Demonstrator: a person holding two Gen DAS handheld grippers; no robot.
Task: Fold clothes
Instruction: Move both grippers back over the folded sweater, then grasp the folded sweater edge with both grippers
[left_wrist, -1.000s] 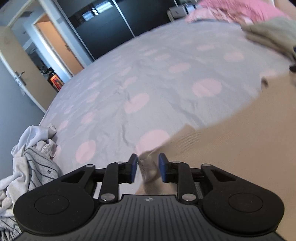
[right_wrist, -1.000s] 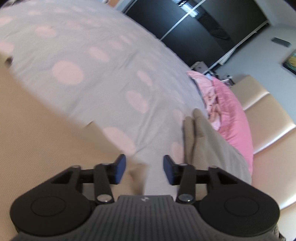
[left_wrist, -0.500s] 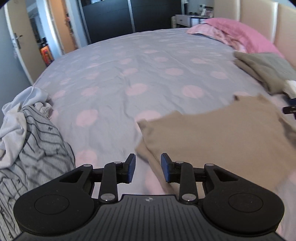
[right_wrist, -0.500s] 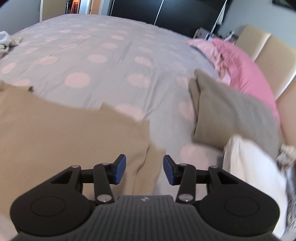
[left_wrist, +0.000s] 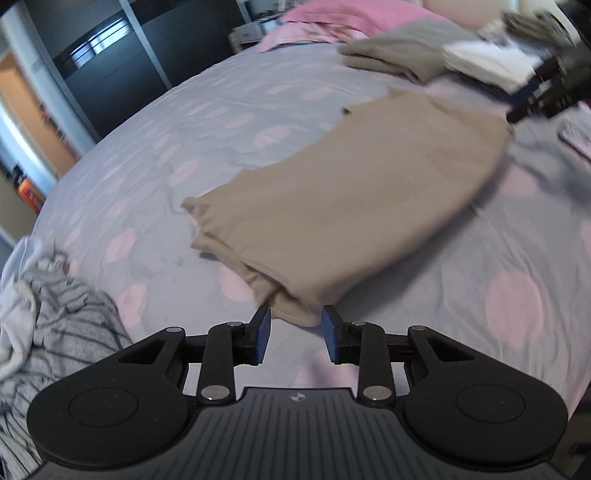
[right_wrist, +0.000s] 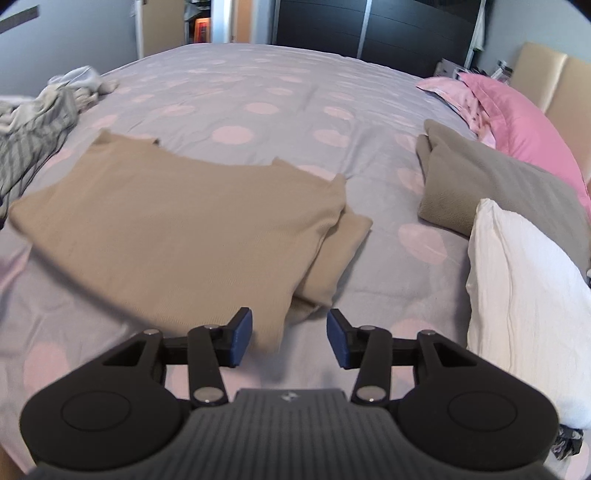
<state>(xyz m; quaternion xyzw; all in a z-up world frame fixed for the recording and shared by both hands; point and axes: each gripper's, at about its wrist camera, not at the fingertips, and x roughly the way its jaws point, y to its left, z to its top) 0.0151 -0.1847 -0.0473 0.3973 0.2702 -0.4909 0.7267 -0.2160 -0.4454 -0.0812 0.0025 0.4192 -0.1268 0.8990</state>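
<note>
Beige top (right_wrist: 166, 229), folded once on bed (right_wrist: 280, 92); left gripper (left_wrist: 295, 334) and right gripper (right_wrist: 290, 338) both spread, empty; next, pinch both layers squarely at matching corners.

Matt tan top (right_wrist: 177, 229) of fine ribbed knit, soft and smooth. Grey sheet (right_wrist: 280, 92) of matt cotton-like cloth, lightly creased, printed with pink dots. Fleecy grey-brown fold (right_wrist: 491, 184); crinkled white cloth (right_wrist: 524, 295); faintly sheened pink pillow (right_wrist: 517, 129). Matt black plastic gripper (left_wrist: 295, 332) with ribbed housing, shiny metal pivots, blue rubbery-looking pads (left_wrist: 263, 332). Glossy dark wardrobe (right_wrist: 388, 26).
</note>
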